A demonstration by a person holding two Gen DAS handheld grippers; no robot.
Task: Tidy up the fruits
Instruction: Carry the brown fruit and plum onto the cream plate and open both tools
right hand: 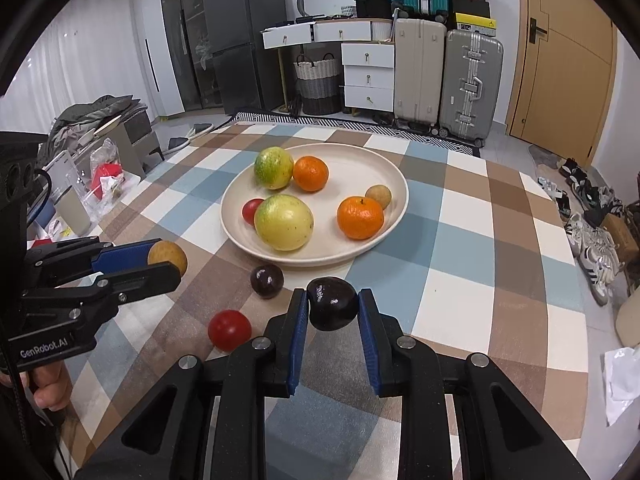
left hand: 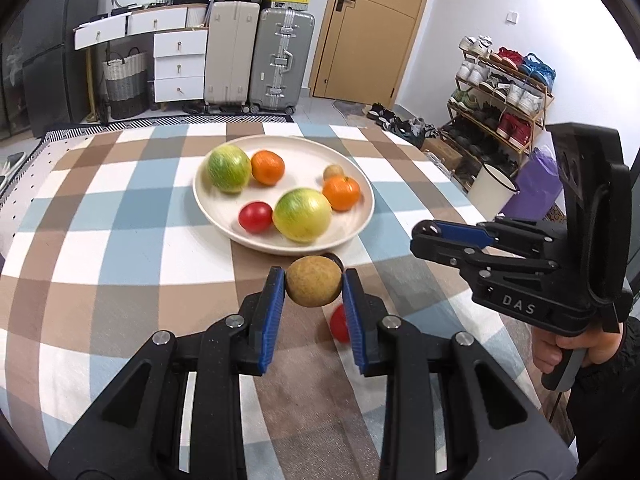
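A checked tablecloth (right hand: 472, 216) in blue, brown, tan and white squares covers the table and fills the middle of both views, soft and matte. On it, at centre frame, sits a wide, shallow cream plate (right hand: 394, 178) with a smooth raised rim. The plate holds two large round yellow-green fruits (right hand: 283, 222), two glossy oranges (right hand: 360, 217) with dimpled skin, a small red tomato (right hand: 252, 210) half hidden behind the nearer green fruit, and a small tan, rough-skinned longan (right hand: 379, 196) by the right rim.

The left gripper (left hand: 313, 287), black with ribbed blue pads, rises from the bottom of the left wrist view and points downward toward the plate. Its jaws are nearly together, pinching a round tan fruit (left hand: 313, 286) with a dull, speckled skin, held above the cloth just in front of the plate's near rim. A person's hand (right hand: 50, 384) grips its handle at the lower left of the right wrist view.

The right gripper (right hand: 333, 309), of the same make, comes up from the bottom of its own view, angled down, and clamps a dark, shiny, rounded plum (right hand: 333, 308) between its pads.

On the cloth in front of the plate lie a second dark plum (right hand: 267, 280) and, lower left of it, a smooth red tomato (right hand: 229, 330), apart from each other.
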